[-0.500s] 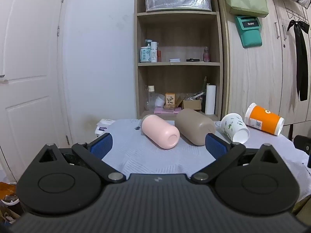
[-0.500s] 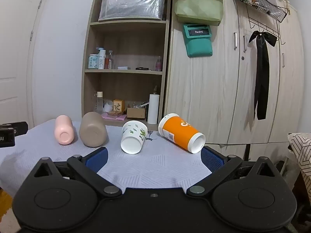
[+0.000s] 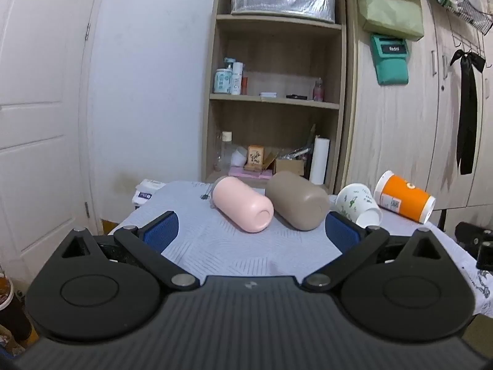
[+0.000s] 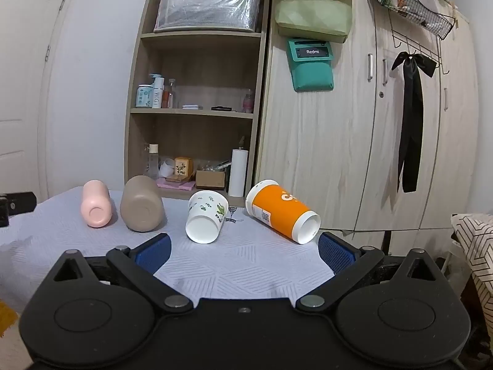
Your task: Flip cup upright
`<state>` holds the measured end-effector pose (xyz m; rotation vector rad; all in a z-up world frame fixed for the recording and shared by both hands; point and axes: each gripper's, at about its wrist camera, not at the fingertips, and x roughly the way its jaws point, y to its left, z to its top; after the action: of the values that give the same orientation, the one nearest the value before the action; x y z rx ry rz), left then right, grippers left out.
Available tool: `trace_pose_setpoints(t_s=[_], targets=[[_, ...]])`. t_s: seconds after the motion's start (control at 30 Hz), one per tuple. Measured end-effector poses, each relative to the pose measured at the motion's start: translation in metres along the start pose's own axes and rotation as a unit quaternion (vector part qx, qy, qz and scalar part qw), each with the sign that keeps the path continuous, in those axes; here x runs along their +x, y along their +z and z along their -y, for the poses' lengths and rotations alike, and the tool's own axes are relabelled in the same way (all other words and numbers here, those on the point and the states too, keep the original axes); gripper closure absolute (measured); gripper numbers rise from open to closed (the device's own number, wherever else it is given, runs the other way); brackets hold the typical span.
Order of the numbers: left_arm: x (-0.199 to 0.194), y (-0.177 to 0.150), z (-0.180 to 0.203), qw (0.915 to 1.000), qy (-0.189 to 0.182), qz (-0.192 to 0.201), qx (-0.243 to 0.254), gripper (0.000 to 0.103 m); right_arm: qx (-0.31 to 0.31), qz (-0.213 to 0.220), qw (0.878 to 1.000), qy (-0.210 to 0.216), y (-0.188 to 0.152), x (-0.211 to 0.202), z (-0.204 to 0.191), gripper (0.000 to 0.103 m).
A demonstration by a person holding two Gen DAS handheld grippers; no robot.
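Observation:
Several cups lie on their sides on a table with a pale patterned cloth (image 4: 240,265). From left to right they are a pink cup (image 3: 243,208) (image 4: 96,207), a brown cup (image 3: 297,205) (image 4: 141,204), a white cup with green leaf print (image 3: 359,205) (image 4: 207,217) and an orange paper cup (image 3: 405,197) (image 4: 282,215). My left gripper (image 3: 251,231) is open and empty, just in front of the pink and brown cups. My right gripper (image 4: 245,252) is open and empty, in front of the white and orange cups.
A wooden shelf unit (image 4: 197,108) with bottles, boxes and a paper roll stands behind the table. Wardrobe doors (image 4: 369,141) are to the right, a white door (image 3: 37,117) to the left. The right gripper's body shows at the left wrist view's right edge (image 3: 479,243).
The left gripper has moved forward a little toward the pink and brown cups. The right gripper has hardly moved. The cups lie as before.

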<state>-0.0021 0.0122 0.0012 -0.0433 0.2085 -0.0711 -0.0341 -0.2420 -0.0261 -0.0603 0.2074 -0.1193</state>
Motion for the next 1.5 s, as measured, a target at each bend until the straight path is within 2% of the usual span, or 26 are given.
trace_pose_setpoints(t_s=[0.1, 0.27, 0.5, 1.2, 1.5], targets=[[-0.004, 0.0, 0.0, 0.9999, 0.0, 0.013, 0.005, 0.0, -0.001, 0.0, 1.0, -0.002, 0.0, 0.0, 0.0, 0.0], [-0.006, -0.002, -0.003, 0.9995, -0.022, 0.021, -0.003, 0.0, 0.008, -0.009, 1.0, -0.005, -0.001, 0.003, 0.002, 0.0], [-0.006, -0.006, 0.001, 0.9993, -0.01, 0.034, 0.008, 0.0, 0.006, -0.006, 1.0, -0.01, -0.001, 0.002, 0.002, 0.0], [-0.012, 0.003, 0.0, 0.9995, -0.013, 0.028, 0.008, 0.0, -0.013, 0.017, 0.999, -0.027, 0.007, -0.009, 0.002, 0.0], [-0.006, 0.001, -0.004, 0.9999, -0.002, 0.007, 0.007, 0.0, -0.015, 0.007, 0.999, -0.033, 0.009, -0.008, 0.001, 0.0]])
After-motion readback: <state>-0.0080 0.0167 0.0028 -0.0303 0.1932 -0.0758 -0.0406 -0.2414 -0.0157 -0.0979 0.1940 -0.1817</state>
